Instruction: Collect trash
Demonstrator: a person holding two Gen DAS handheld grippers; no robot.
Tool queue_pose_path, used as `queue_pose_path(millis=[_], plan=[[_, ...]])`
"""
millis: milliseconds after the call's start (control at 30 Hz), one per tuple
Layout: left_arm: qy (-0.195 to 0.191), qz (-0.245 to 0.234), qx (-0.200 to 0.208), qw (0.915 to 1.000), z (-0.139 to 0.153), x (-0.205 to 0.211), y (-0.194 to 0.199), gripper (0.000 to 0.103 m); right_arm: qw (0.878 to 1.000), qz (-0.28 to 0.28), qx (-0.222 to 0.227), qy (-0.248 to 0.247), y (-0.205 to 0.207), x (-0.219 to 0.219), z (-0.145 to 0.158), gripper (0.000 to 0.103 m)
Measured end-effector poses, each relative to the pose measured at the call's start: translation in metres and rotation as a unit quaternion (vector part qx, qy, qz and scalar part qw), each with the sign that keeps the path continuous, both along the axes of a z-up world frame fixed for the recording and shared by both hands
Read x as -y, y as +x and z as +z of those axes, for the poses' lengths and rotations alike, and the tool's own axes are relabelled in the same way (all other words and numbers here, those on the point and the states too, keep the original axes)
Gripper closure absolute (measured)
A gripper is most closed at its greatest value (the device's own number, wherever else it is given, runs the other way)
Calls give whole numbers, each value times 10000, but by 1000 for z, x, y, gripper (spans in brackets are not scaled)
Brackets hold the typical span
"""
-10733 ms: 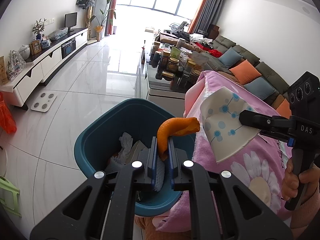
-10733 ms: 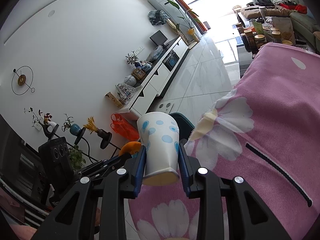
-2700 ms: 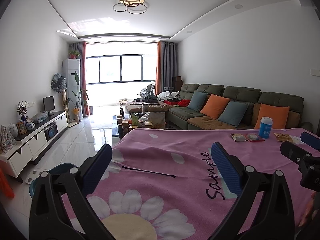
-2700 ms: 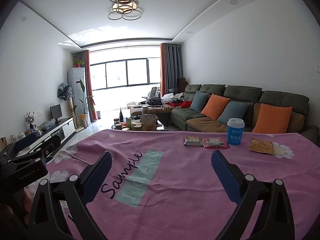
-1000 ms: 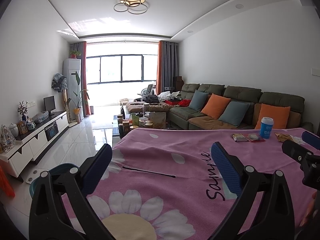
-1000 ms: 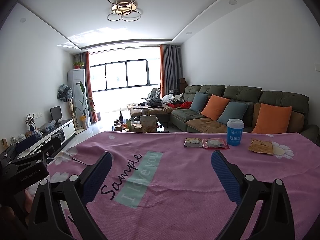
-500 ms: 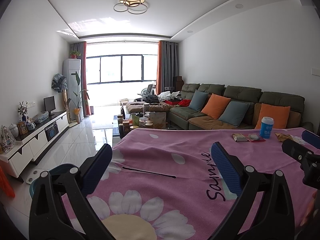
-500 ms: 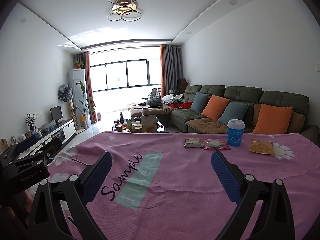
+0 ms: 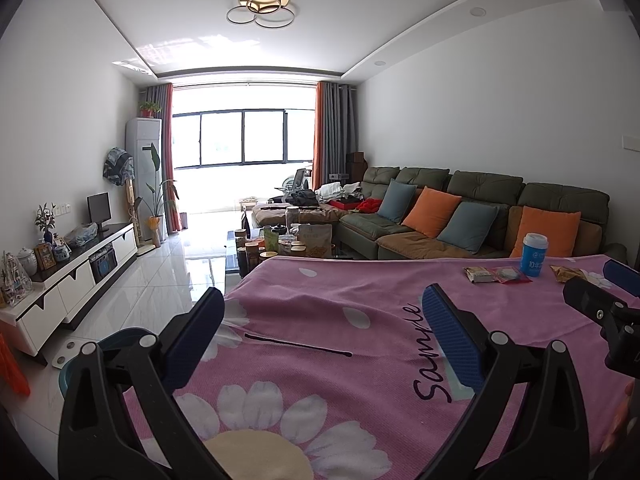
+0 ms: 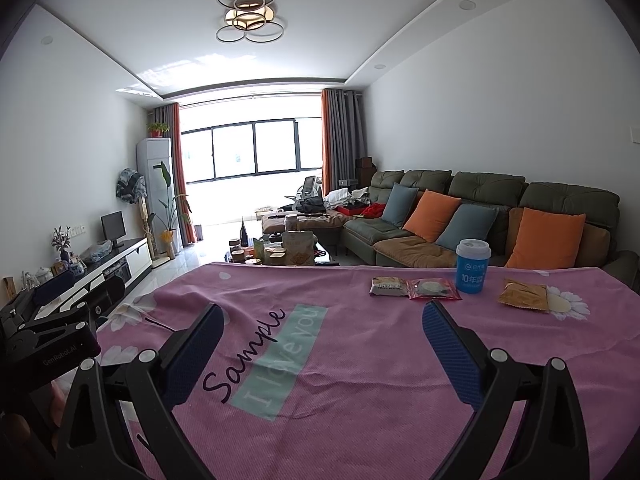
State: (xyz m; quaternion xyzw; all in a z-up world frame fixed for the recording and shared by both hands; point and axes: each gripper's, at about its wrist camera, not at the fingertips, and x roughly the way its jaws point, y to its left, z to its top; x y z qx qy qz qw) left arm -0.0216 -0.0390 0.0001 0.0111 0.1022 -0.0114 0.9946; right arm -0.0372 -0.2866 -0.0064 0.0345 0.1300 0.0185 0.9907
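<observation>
My left gripper (image 9: 320, 320) is open and empty above the pink flowered tablecloth (image 9: 320, 292). My right gripper (image 10: 320, 328) is also open and empty above the cloth (image 10: 340, 360). At the far right of the table stand a blue lidded cup (image 10: 473, 266), a brown snack packet (image 10: 387, 286), a red snack packet (image 10: 432, 289) and an orange-brown packet (image 10: 522, 295). In the left wrist view the cup (image 9: 534, 254) and the packets (image 9: 496, 274) lie far right. The teal trash bin (image 9: 116, 340) shows past the table's left edge. The right gripper (image 9: 600, 304) shows at the right edge.
A green sofa (image 10: 480, 216) with orange and blue cushions runs along the right wall. A coffee table (image 9: 280, 244) full of jars stands beyond the table. A white TV cabinet (image 9: 72, 272) lines the left wall. The left gripper's body (image 10: 48, 336) shows at the left.
Since 10.7 s ago both grippers have let go of the orange peel and the dotted paper cup and turned from the bin to face the table. Over the last second almost nothing moved.
</observation>
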Motion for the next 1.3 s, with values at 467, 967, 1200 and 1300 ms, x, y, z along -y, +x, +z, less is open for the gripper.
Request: queue_pose_path(millis=[467,967,1200,1300], plan=[[12,7,-10,10000,0,1,1,6,10000,8,-21,10,2,-1,-1,7],[-6,3,-35,10000,-1,0,2,6,10000,5,-25,20,2,0,-2,7],[26,-62,-26,10000,-2,0,1,6,10000,7,-15,26,2,-1,-2,7],[60,-117,-11,9999,-3,1,1,6,10000,10,-2,34,1,1,-2,7]])
